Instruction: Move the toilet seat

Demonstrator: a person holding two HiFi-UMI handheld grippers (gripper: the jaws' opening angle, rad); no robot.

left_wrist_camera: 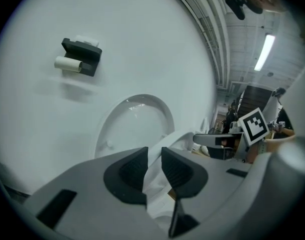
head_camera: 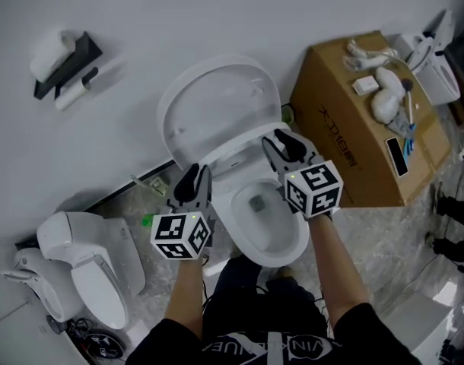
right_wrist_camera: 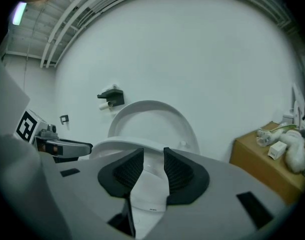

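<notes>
With the lid [head_camera: 217, 101] already up against the wall, the toilet seat [right_wrist_camera: 124, 143] looks part-raised over the bowl [head_camera: 266, 234]. Left tongs [head_camera: 192, 177] and right tongs [head_camera: 287, 147] each clamp its rim. Move underway, not finished.

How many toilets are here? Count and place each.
2 for sure: one toilet with its lid raised, in the middle; a second toilet on the floor at lower left. A half-hidden white fixture behind the cardboard box may be a third.
</notes>
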